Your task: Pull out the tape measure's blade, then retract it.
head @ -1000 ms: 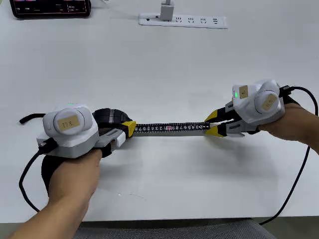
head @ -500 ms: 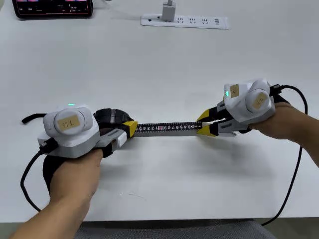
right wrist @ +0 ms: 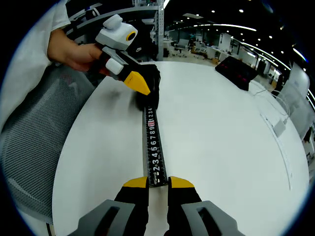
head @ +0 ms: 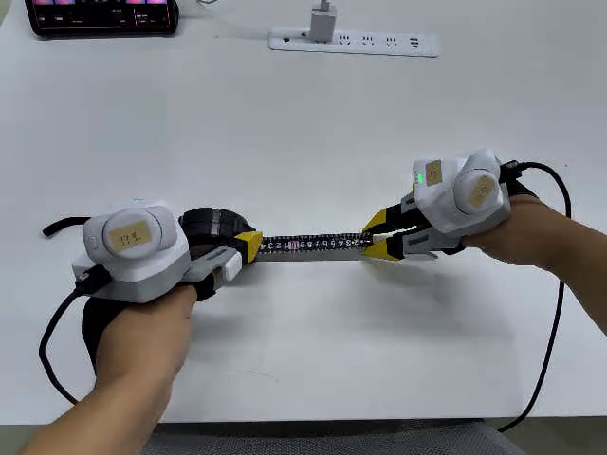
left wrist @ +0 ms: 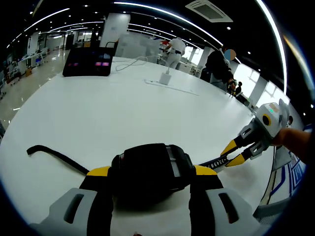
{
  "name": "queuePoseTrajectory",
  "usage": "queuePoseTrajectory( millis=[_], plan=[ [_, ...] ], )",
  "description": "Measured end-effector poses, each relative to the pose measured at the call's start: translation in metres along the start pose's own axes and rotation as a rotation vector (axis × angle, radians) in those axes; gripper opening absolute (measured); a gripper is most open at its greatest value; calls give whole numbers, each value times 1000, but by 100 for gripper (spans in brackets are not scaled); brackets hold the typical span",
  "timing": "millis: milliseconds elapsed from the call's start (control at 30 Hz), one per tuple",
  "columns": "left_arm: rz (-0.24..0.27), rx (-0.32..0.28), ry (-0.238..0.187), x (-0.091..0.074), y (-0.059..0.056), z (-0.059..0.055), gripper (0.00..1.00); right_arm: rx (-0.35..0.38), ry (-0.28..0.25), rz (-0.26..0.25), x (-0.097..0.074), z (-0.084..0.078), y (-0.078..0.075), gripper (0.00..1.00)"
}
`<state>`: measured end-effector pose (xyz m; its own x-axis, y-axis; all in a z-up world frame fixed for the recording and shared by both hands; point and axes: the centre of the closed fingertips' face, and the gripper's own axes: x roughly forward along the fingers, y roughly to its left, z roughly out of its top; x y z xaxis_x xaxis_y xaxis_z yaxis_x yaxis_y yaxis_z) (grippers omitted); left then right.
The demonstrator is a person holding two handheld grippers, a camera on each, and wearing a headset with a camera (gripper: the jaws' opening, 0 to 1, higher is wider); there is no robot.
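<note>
A black tape measure case (head: 211, 227) (left wrist: 150, 169) sits on the white table, clamped between the yellow-tipped jaws of my left gripper (head: 239, 249) (left wrist: 152, 172), which is shut on it. Its black blade (head: 313, 244) (right wrist: 153, 147) with white numbers stretches rightward from the case. My right gripper (head: 377, 234) (right wrist: 158, 183) is shut on the blade's free end. In the right gripper view the case (right wrist: 147, 81) and the left gripper (right wrist: 133, 78) lie at the far end of the blade. The right gripper (left wrist: 231, 152) appears at the right of the left gripper view.
A white power strip (head: 353, 42) with a plugged-in charger lies at the table's far edge. A dark screen device (head: 102, 15) stands at the far left. A black strap (head: 62, 226) trails left of the case. Gripper cables hang over the near edge.
My right gripper has moved left toward the case, still holding the blade's end, so the exposed blade is shorter. The left gripper and case have stayed in place.
</note>
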<state>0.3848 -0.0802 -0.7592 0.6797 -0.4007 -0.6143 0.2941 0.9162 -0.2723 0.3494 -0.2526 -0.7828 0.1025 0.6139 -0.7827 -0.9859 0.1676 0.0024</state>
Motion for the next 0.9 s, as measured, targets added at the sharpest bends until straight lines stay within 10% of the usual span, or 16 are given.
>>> queuePoseTrajectory(
  millis=[900],
  plan=[
    [-1, -13, -3, 0, 1, 0, 58, 1, -40, 13, 18, 25, 3, 10]
  ],
)
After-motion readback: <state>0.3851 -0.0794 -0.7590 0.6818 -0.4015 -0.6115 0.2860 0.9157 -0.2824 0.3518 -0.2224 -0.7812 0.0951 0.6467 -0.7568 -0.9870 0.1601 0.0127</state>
